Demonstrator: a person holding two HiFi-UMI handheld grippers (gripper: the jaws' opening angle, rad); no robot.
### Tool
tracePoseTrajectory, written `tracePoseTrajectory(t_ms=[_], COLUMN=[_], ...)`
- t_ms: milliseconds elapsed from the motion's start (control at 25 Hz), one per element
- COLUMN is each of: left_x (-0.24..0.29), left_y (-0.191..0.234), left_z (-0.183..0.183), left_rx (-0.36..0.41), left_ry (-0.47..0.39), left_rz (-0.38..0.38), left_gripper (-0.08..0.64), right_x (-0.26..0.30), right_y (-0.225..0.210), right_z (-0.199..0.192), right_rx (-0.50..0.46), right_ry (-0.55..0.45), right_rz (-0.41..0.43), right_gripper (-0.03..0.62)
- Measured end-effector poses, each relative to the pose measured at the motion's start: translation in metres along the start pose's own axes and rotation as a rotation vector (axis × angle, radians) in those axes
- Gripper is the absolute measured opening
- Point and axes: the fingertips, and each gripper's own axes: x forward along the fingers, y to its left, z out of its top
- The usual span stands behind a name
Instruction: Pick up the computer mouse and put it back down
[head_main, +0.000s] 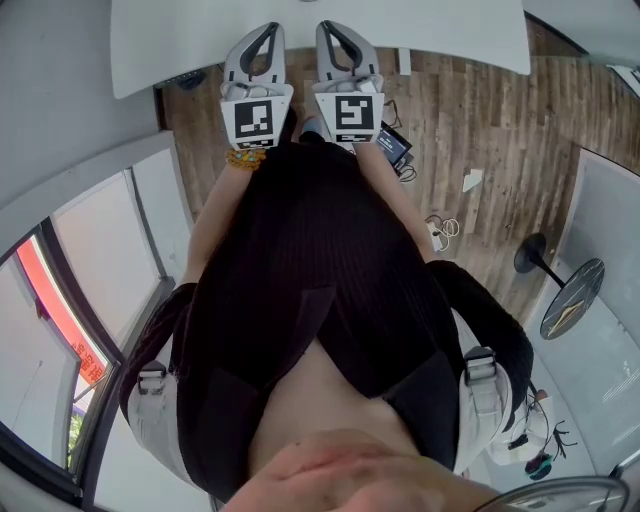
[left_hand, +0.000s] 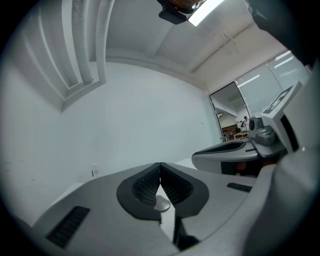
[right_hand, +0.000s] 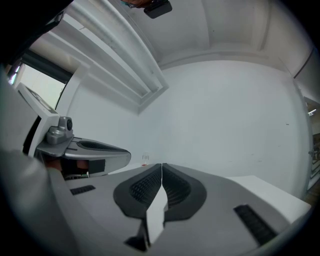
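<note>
White table (head_main: 450, 30) lies just ahead above the wood floor (head_main: 480, 120). I hold my left gripper (left_hand: 160, 166) and right gripper (right_hand: 161, 166) level, side by side, each with its jaws pressed together on nothing. No view plainly shows the computer mouse. Reaching in blind with closed jaws, I could knock it away.

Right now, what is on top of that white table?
Only the left gripper and right gripper reach over the white table; whatever lies beneath them is covered, and its far part is out of view.
</note>
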Motion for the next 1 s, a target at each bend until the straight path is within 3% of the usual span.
tracePoseTrajectory(t_ms=[1000], left_x=[0.071], left_y=[0.036], left_z=[0.009], left_rx=[-0.018], left_ry=[-0.037], left_rz=[-0.107], left_gripper=[0.014], right_x=[0.069], right_y=[-0.025], right_z=[0.006], right_rx=[-0.032], right_ry=[0.043], right_rz=[-0.083], right_gripper=[0.028])
